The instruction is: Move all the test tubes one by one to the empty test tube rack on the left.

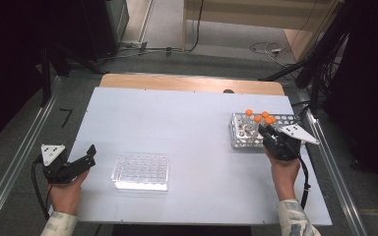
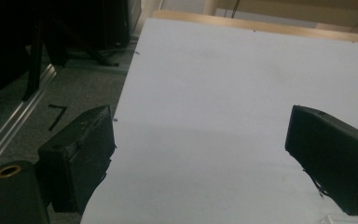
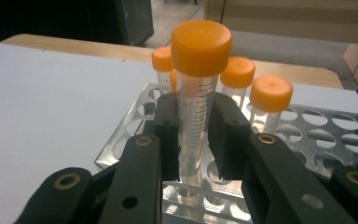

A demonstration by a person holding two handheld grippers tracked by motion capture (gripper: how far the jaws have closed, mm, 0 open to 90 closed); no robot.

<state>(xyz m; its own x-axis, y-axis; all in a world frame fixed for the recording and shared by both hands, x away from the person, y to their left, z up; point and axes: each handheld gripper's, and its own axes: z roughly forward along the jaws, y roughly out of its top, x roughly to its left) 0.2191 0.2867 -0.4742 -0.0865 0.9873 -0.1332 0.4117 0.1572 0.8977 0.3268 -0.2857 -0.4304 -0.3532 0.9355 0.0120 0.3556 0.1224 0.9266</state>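
A metal tube rack (image 1: 239, 140) (image 3: 317, 126) stands at the table's right and holds several clear tubes with orange caps (image 1: 265, 117). My right gripper (image 1: 269, 135) (image 3: 196, 140) is at the rack's near side, shut on one clear graduated tube (image 3: 196, 112) with an orange cap. The tube stands upright and its lower end reaches into a rack hole. Three other capped tubes (image 3: 270, 100) stand just behind it. My left gripper (image 1: 87, 158) (image 2: 205, 158) hovers open near the table's left edge with nothing between its fingers (image 2: 81, 156).
A clear multi-well plate (image 1: 141, 172) lies flat on the white table (image 1: 177, 123), right of the left gripper; its corner (image 2: 347, 219) shows in the left gripper view. Aluminium rails (image 1: 15, 167) run along both table sides. Cables lie on the floor behind.
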